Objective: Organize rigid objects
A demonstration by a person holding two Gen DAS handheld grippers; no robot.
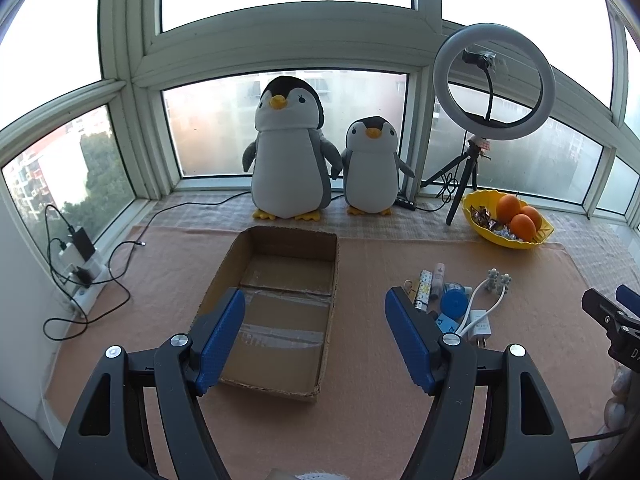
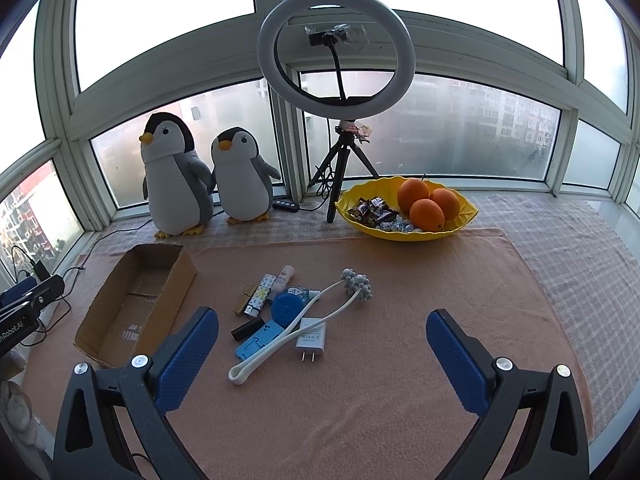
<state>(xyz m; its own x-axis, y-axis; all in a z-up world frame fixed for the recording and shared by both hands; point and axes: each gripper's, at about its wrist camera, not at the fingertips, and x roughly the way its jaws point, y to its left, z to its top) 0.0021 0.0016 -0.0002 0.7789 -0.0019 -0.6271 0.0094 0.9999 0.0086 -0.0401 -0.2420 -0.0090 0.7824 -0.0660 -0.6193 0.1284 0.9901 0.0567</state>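
Small hard items, among them a charger (image 2: 311, 335), a lighter (image 2: 258, 299) and a massager (image 2: 296, 330), lie in a heap at centre frame, right of the empty box (image 2: 132, 308). They look light, stiff and slick; the charger's flat sides probably offer the surest hold. Left gripper (image 1: 316, 332) and right gripper (image 2: 322, 354) hover with jaws spread, holding nothing. A peach towel (image 2: 400, 380) covers the window ledge.

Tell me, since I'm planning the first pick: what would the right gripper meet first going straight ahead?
Probably the bare towel right of the white charger; the right gripper is open and empty. Depth is uncertain.
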